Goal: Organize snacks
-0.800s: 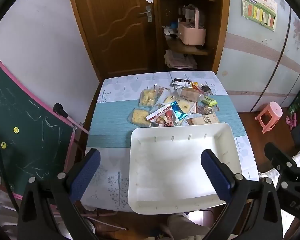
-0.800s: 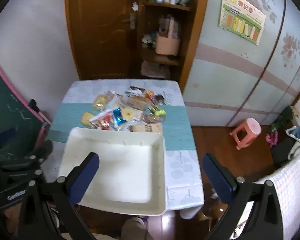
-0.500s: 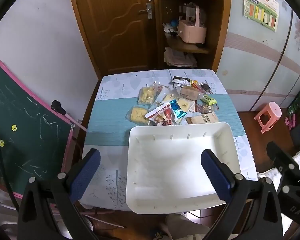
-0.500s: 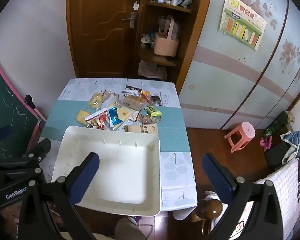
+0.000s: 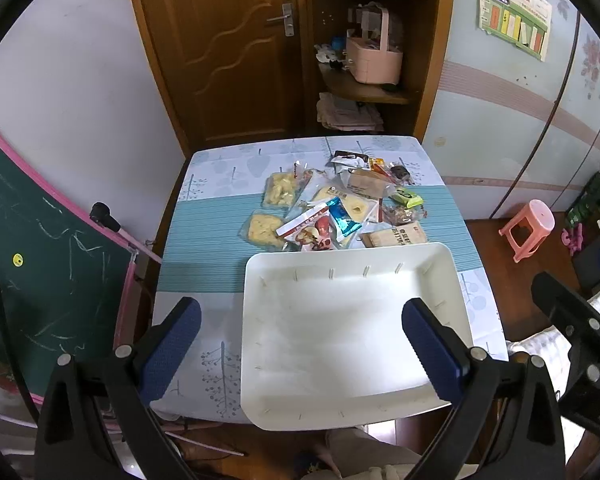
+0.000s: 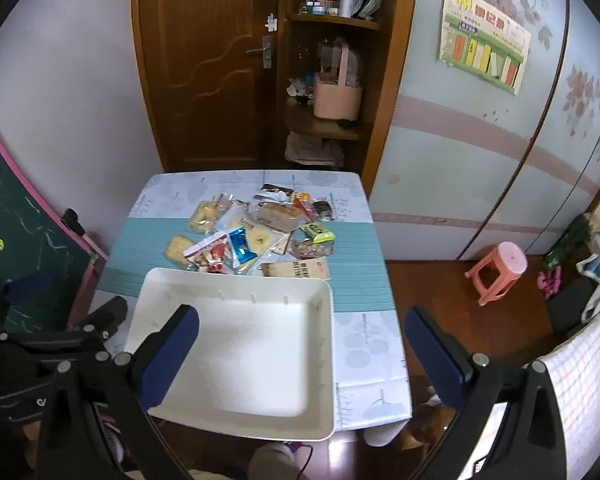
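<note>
A heap of snack packets [image 5: 332,212] [image 6: 256,232] lies on the teal strip in the middle of the small table [image 5: 204,264] [image 6: 360,340]. Just in front of it stands a large white tray [image 5: 256,360] [image 6: 324,360] with nothing in it, its near edge overhanging the table. My left gripper [image 5: 300,344] hovers high above the tray's near left part, wide open and holding nothing. My right gripper [image 6: 300,344] hangs above the tray's right rim and the table's right side, also wide open and bare. Each gripper's black frame shows at the edge of the other's view.
A green chalkboard with a pink frame [image 5: 40,248] leans at the table's left. Behind the table are a wooden door [image 5: 228,48] and a corner shelf with a pink basket [image 5: 374,60]. A pink stool [image 6: 498,268] stands on the wooden floor at right. A person's legs show below the tray.
Both views have shifted a little: the table and tray sit slightly lower and further left in the right wrist view. Both grippers stay wide open, and the snacks and tray have not moved.
</note>
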`<state>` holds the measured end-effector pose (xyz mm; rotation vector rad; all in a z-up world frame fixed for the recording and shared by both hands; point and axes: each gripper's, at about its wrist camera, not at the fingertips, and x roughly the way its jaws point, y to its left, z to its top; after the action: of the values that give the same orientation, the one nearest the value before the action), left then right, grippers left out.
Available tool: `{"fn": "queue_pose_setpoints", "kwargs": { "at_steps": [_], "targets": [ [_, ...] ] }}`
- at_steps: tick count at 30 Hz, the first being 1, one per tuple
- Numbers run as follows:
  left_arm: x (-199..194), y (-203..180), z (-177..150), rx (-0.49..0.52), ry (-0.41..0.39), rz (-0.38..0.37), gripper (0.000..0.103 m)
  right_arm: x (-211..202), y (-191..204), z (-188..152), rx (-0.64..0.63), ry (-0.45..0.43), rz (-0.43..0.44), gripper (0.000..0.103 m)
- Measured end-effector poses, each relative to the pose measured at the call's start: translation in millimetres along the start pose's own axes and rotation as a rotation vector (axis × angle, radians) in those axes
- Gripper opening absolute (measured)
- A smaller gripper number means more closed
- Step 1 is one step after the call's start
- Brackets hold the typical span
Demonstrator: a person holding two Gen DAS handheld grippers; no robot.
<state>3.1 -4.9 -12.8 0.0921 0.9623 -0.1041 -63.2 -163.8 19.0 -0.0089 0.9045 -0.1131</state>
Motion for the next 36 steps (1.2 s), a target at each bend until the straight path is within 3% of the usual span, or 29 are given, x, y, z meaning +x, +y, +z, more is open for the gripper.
{"fn": "queue_pose_setpoints", "kwargs": {
  "at_steps": [7,36],
  "targets": [
    [1.0,-3.1,-0.2,0.003,0.005,0.002,0.100,5.9,-6.6,1.8,0.044,0.027,0.055,0.095],
    [9.9,-12.0,14.7,0.010,0.008,-0.024,0.100,15.2,-12.1,9.9,0.076,0.009,0.138,0.091]
  ]
}}
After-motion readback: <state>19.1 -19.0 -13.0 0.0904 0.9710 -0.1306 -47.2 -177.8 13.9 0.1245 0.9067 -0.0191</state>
